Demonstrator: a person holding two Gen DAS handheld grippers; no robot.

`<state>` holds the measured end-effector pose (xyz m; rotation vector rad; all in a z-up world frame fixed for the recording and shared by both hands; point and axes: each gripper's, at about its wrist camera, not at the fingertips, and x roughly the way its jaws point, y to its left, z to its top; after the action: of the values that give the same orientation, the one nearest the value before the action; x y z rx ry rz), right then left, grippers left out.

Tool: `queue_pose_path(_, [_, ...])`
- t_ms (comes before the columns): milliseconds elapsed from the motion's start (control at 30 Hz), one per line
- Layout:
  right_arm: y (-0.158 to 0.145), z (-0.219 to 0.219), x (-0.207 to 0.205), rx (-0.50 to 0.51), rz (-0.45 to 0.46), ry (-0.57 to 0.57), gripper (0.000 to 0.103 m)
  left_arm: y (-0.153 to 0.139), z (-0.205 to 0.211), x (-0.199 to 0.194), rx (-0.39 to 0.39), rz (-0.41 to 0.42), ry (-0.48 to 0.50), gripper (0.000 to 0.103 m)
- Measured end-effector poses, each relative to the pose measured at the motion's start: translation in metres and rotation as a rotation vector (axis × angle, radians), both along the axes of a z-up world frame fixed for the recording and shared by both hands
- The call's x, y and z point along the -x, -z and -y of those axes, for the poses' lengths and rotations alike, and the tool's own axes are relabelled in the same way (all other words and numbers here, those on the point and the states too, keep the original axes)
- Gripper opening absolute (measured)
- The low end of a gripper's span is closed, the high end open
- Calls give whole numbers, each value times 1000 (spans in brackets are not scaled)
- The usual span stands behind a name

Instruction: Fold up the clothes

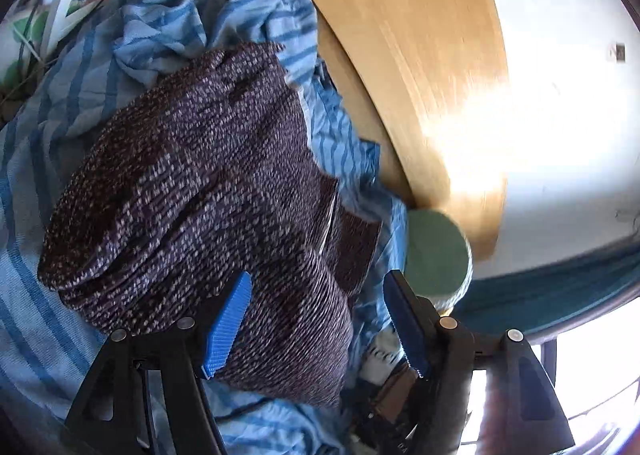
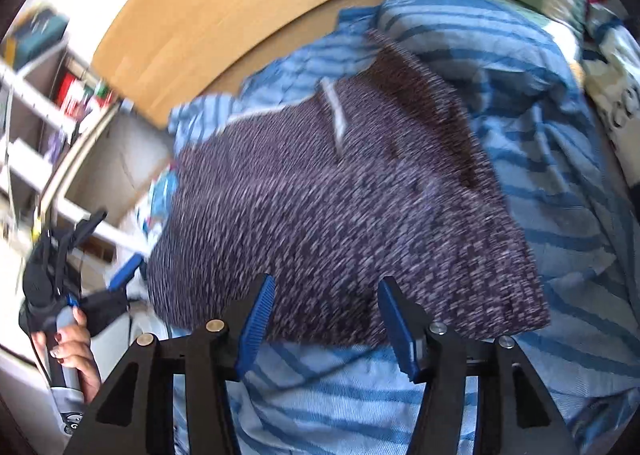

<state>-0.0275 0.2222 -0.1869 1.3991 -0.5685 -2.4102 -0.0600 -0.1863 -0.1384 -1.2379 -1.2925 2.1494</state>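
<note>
Both tongs, left tongs (image 1: 316, 323) and right tongs (image 2: 326, 325), are held apart above the dark speckled knit garment (image 2: 340, 207), nothing gripped. It is laid on the blue striped bedding (image 2: 560, 127) beside the wooden headboard (image 2: 224, 15).

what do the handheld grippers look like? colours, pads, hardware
Both match: the left gripper and right gripper each have two black plastic fingers with triangular cut-outs, round silver pivot bolts, and ribbed blue pads. In the right wrist view, the hand wraps a grey handle below a black body; painted nails, no sleeve visible.
</note>
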Motion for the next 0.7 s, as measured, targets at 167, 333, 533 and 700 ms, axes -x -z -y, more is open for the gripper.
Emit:
queue_pose_path(167, [-3, 30, 23, -133, -13, 13, 45, -7, -52, 12, 200, -36, 142, 34])
queue_pose_path(333, [35, 60, 78, -208, 27, -52, 39, 12, -86, 36, 391, 7, 221, 10])
queue_pose_path(533, [73, 63, 130, -174, 88, -70, 38, 71, -69, 64, 364, 134, 179, 3])
queue_pose_path(700, [24, 31, 97, -57, -31, -29, 40, 88, -42, 58, 222, 186, 101, 3])
